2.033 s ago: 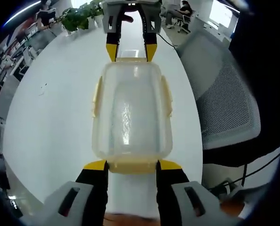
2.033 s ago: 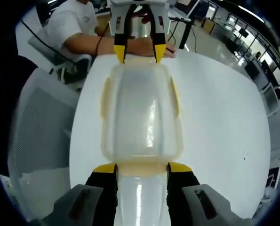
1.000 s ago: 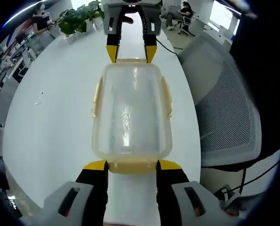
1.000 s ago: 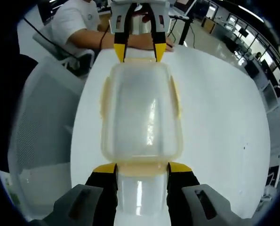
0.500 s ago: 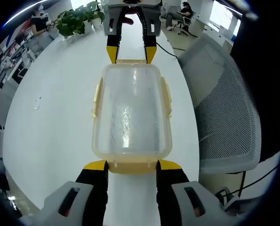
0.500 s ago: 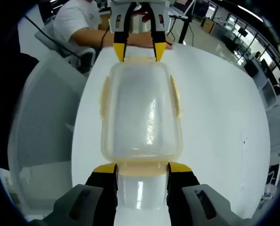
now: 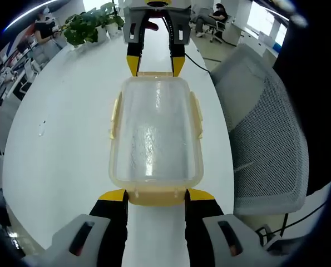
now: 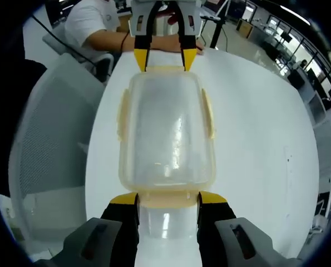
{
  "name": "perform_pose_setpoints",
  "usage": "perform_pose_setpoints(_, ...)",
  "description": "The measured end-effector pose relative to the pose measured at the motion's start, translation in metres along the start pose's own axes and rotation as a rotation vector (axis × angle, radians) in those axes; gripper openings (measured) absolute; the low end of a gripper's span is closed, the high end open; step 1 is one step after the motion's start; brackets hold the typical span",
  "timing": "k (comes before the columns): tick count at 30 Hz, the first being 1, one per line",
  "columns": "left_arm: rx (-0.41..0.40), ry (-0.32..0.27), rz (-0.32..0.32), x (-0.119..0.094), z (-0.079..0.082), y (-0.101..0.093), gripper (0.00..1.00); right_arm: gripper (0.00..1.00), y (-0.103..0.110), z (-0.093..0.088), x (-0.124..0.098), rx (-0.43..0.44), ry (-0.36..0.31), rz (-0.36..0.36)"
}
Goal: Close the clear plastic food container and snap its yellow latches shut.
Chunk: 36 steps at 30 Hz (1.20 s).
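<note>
Clear container (image 7: 155, 133) (latch (image 7: 156, 197) state unclear) between claws.

Seen above white surface (image 8: 254, 128): clear container (image 8: 166, 130), lid on, held between right gripper (image 8: 167, 198) at near end and left gripper (image 8: 166, 60) at far end. Yellow latches (image 8: 208, 114) along both long sides. Mesh chair (image 8: 48, 139) beside; a person's arm (image 8: 154, 41) beyond.
</note>
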<state>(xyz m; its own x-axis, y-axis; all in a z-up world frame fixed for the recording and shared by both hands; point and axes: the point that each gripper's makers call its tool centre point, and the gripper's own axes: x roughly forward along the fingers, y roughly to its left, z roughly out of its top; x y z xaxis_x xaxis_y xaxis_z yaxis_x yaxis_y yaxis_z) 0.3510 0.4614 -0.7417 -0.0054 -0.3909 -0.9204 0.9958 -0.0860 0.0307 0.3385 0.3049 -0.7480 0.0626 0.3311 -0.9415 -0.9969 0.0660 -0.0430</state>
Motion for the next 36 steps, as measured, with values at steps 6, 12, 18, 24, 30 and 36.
perform_pose_setpoints(6, 0.001, -0.006, -0.004, 0.003, 0.008, -0.001, 0.39, 0.39, 0.001, -0.009, -0.003, 0.004, 0.0, 0.002)
perform_pose_setpoints(12, 0.007, -0.007, -0.002, 0.004, 0.017, 0.0, 0.39, 0.4, 0.001, -0.016, -0.007, 0.008, -0.001, -0.003)
perform_pose_setpoints(18, 0.012, -0.005, -0.004, 0.007, 0.021, -0.001, 0.39, 0.4, 0.003, -0.021, -0.009, 0.011, 0.005, -0.005)
perform_pose_setpoints(24, 0.017, -0.008, -0.009, 0.009, 0.027, -0.002, 0.39, 0.39, 0.005, -0.027, -0.011, 0.018, 0.005, -0.006)
perform_pose_setpoints(30, 0.021, -0.011, -0.011, 0.011, 0.031, -0.003, 0.39, 0.39, 0.007, -0.031, -0.013, 0.024, 0.009, -0.005)
perform_pose_setpoints(36, 0.022, -0.016, -0.012, 0.013, 0.036, -0.003, 0.39, 0.39, 0.008, -0.036, -0.015, 0.027, 0.01, -0.006)
